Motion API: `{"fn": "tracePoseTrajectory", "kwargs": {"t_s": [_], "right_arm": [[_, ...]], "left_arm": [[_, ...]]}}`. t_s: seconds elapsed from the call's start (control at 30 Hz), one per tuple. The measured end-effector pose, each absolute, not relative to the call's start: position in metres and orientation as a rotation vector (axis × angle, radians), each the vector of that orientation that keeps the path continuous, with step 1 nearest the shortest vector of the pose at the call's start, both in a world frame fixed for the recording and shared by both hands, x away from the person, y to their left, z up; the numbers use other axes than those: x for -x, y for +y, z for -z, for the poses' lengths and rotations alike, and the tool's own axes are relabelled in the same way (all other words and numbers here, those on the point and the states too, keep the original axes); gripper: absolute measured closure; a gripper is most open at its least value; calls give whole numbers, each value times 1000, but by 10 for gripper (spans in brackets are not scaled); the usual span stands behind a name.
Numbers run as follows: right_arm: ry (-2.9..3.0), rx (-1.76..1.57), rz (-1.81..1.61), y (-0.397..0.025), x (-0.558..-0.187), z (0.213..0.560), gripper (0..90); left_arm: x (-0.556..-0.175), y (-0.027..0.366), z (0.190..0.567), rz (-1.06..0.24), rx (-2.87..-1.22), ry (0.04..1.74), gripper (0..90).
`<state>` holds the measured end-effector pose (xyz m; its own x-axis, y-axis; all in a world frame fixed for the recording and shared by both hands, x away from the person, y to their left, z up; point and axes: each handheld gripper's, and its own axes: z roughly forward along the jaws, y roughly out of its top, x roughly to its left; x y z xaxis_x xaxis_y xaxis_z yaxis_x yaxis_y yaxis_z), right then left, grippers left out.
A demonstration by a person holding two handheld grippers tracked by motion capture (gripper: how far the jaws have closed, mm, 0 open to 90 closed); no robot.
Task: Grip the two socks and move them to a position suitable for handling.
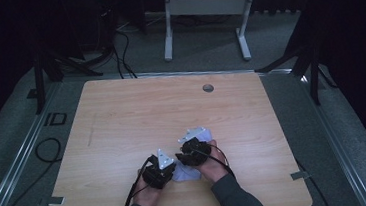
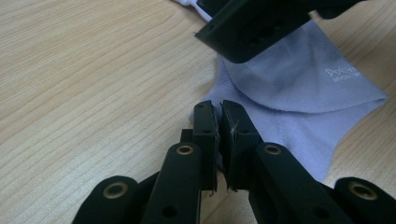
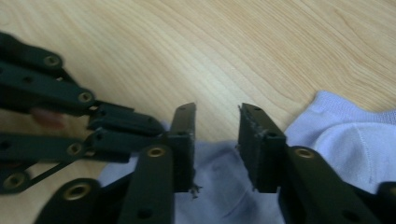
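Wooden table (image 1: pixel 122 118) lies mostly bare; left gripper (image 2: pixel 218 122) pinches sock (image 2: pixel 299 93), right gripper (image 3: pixel 215 135) fingers apart.

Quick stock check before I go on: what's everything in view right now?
Sock: one, pale lilac, flat on the table's near middle, between the grippers.
Table: one, light wood, with a round grommet near its far edge.
Desk frame: one, white, on the floor beyond the table.
Stands: dark, at both sides behind the table.
Cables: black, on the floor at left.
Left gripper: black, jaws shut on the sock's edge.
Right gripper: black, jaws open over the sock.
Hands: two, at the near edge.
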<state>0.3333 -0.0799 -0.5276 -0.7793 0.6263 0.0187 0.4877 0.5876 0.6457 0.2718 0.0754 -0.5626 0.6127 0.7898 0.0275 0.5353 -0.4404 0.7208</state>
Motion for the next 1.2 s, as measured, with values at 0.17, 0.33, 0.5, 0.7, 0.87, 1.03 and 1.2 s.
{"fn": "tracePoseTrajectory", "kwargs": {"t_s": [0.17, 0.33, 0.5, 0.7, 0.87, 1.03, 1.2], "right_arm": [[2645, -968, -892, -78, -341, 536, 599], [2679, -949, -868, -77, -341, 538, 684], [2694, -927, -850, -77, -340, 537, 826], [2677, -901, -878, -78, -334, 529, 852], [2664, -888, -912, -81, -331, 521, 851], [2648, -883, -960, -89, -325, 513, 849], [2639, -860, -982, -96, -322, 508, 847]], "left_arm": [[-272, 75, 563, -473, -2145, 1043, 852], [-271, 75, 563, -479, -2146, 1044, 852], [-271, 74, 563, -483, -2147, 1046, 854], [-271, 74, 562, -483, -2153, 1045, 854], [-271, 74, 562, -484, -2156, 1043, 854], [-271, 74, 562, -483, -2148, 1048, 854], [-271, 74, 563, -483, -2143, 1050, 853]]}}
